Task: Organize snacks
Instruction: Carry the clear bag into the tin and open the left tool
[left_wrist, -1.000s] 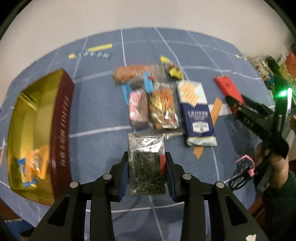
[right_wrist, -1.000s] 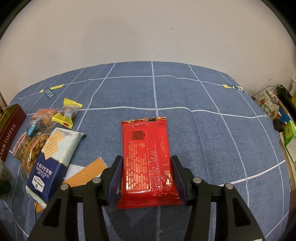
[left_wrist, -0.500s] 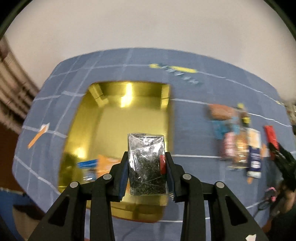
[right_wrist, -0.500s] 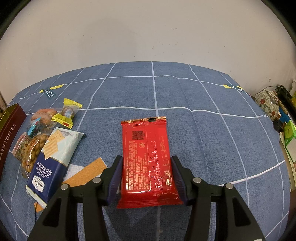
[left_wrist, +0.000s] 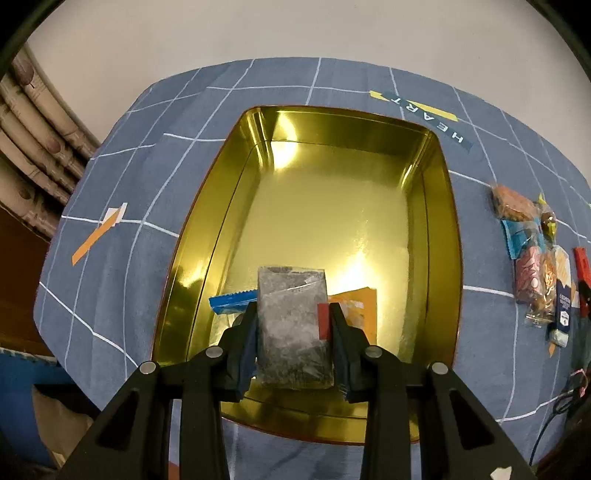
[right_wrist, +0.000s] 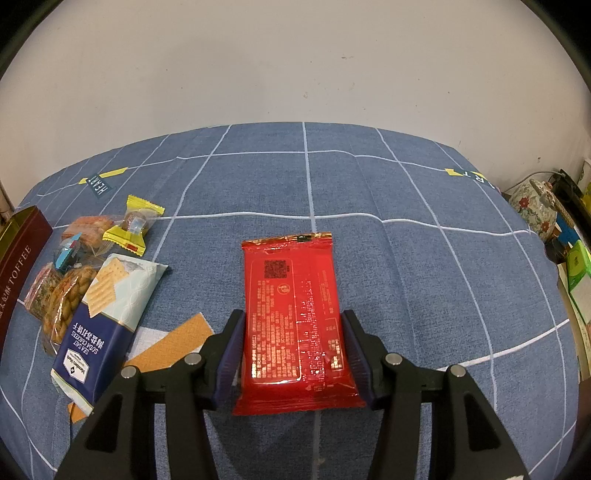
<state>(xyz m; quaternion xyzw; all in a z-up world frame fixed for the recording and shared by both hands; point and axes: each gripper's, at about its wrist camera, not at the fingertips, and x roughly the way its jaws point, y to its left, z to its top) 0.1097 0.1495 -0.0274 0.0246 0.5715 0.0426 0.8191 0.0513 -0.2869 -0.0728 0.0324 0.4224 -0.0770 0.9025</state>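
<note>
Both your tools loaded.
L tool (left_wrist: 293, 328) pinches clear bag (left_wrist: 291, 325) over tin (left_wrist: 439, 229), 6 o'clock end; R tool (right_wrist: 293, 347) clamps red pack (right_wrist: 293, 314) above bench (right_wrist: 406, 266).

Blue grid-lined cloth (right_wrist: 369, 206) covers the worktop. White wall (right_wrist: 295, 62) behind. Floral teapot (right_wrist: 535, 203) at right edge. Curtain (left_wrist: 33, 140) at left.
</note>
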